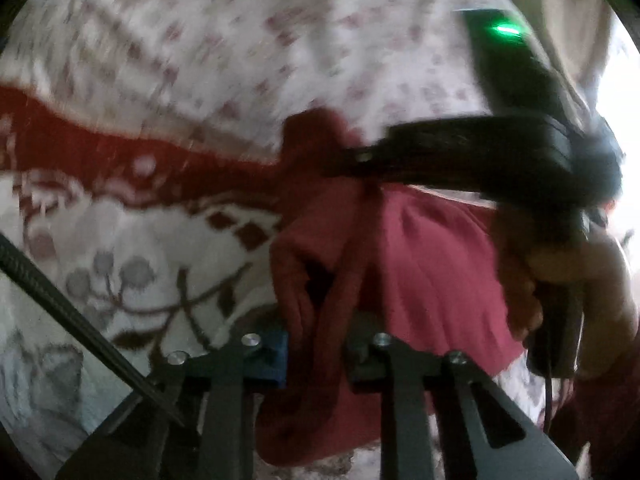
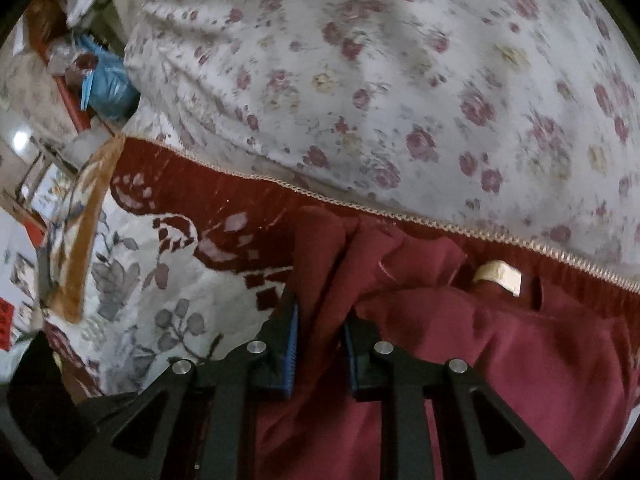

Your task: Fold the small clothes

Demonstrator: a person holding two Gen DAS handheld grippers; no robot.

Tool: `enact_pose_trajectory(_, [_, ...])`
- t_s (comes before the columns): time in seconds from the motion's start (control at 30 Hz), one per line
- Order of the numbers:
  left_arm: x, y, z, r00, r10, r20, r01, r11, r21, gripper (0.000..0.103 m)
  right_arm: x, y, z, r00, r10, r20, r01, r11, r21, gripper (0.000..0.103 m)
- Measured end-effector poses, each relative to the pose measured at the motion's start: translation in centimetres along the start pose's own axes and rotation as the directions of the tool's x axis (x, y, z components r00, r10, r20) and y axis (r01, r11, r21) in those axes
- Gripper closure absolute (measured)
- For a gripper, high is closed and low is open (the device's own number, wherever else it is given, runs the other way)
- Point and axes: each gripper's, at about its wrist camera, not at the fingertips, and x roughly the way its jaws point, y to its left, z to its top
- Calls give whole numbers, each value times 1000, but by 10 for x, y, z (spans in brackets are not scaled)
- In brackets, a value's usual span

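A small dark red garment [image 1: 432, 272] lies bunched on a white blanket with a dark red band [image 1: 100, 148]. In the left wrist view my left gripper [image 1: 320, 344] is shut on a gathered fold at the garment's near edge. Further up in that view, the black right gripper [image 1: 344, 160] pinches another part of the same cloth, with a hand [image 1: 592, 280] around its handle. In the right wrist view the right gripper [image 2: 320, 340] has its blue pads [image 2: 291, 344] pressed on a ridge of the garment [image 2: 520, 360]. A pale label [image 2: 500, 274] shows near the garment's top edge.
Beyond the blanket's stitched edge [image 2: 400, 210] spreads a white sheet with red roses [image 2: 400, 80]. At the far left of the right wrist view, off the bed, sit a blue bag [image 2: 108, 84] and other clutter. A black cable [image 1: 80, 320] crosses the left wrist view's lower left.
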Motion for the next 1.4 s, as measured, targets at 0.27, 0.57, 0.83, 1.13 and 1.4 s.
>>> enact_pose_trajectory(0.27, [-4, -7, 0, 1000, -9, 8, 9, 1000, 23, 84, 14, 25, 7, 997, -2, -83, 2, 1000, 3, 21])
enact_pose_trajectory(0.57, [9, 3, 1, 998, 53, -27, -53, 999, 12, 83, 39, 37, -3, 992, -108, -70, 102, 991, -83, 68])
enact_pose_trajectory(0.83, [18, 0, -4, 993, 112, -42, -112, 994, 17, 40, 15, 24, -7, 998, -57, 0, 57, 997, -60, 72])
enact_pose_trajectory(1.13, [4, -27, -4, 999, 18, -29, -17, 1000, 12, 84, -19, 0, -13, 999, -3, 43, 4, 1000, -11, 77])
enact_pose_trajectory(1.4, [0, -125, 12, 994, -107, -30, 110, 984, 139, 85, -109, -52, -14, 993, -16, 120, 14, 1000, 20, 80])
